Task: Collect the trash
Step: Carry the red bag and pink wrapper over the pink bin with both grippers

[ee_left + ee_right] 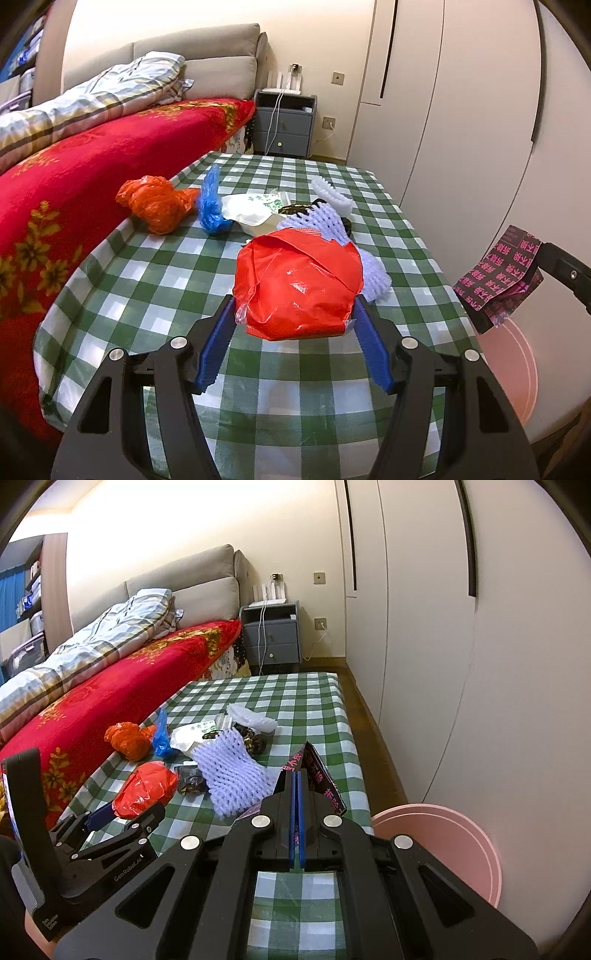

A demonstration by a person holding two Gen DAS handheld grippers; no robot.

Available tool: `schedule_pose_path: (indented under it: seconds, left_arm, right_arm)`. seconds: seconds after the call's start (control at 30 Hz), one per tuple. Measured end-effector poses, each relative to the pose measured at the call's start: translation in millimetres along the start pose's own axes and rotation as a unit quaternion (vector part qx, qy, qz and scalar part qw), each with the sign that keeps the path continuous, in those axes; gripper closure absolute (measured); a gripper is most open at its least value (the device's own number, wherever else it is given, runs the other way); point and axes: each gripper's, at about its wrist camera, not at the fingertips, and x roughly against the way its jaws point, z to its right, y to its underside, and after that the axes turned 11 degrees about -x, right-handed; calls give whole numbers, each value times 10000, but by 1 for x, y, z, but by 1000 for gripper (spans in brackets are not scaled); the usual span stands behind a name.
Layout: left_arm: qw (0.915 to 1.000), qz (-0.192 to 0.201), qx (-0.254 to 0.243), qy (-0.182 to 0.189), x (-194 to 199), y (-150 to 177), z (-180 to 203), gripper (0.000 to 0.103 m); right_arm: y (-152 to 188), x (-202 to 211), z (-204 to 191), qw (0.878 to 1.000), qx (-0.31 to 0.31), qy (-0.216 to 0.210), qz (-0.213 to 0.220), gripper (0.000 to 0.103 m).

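My left gripper [295, 306] stands open around a crumpled red plastic bag [299, 284] on the green checked table [155, 295]; its blue fingers [218, 343] flank the bag, which also shows in the right wrist view [146, 788]. My right gripper [298, 775] is shut on a dark wrapper with pink print [317, 775], held over the table's right edge; the wrapper also shows in the left wrist view [498, 277]. A pink bin [443, 853] stands on the floor beside the table, just right of this gripper.
More trash lies mid-table: purple foam netting [229, 771], an orange bag [127, 740], a blue bag [160, 736], a white wrapper [188, 734], white foam [251, 716], dark wrappers [190, 779]. A red-covered bed [74, 177] borders the left. Wardrobe doors [443, 627] stand right.
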Motion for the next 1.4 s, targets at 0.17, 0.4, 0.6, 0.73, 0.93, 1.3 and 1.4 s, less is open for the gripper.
schedule_pose_path:
  seconds: [0.17,0.4,0.6,0.73,0.93,1.3,1.4]
  left_arm:
    - [10000,40,-56,66,0,-2,7,41]
    - [9998,92,-129,140,0,-4,16,41]
    - [9995,121,-197,231,0,-5,25,41]
    - [9991,153,-252,294,1,-7,33,41]
    - [9986,192,-311,381,3,-10,45,41]
    - [9967,278,-517,554,7,-13,68,41]
    - [9960,296,-576,615,8,-13,74,41]
  right_arm:
    - [-3,2,7,9999,-40,89,22,102]
    - [-4,5,11,9998,-61,180,43,102]
    - [-6,8,19,9995,-126,277,69,102]
    - [-7,12,25,9992,-160,345,89,102]
    - [-8,19,35,9986,-219,459,116,102]
    - [-11,36,55,9966,-393,702,195,102]
    - [-12,42,62,9956,-471,783,222,102]
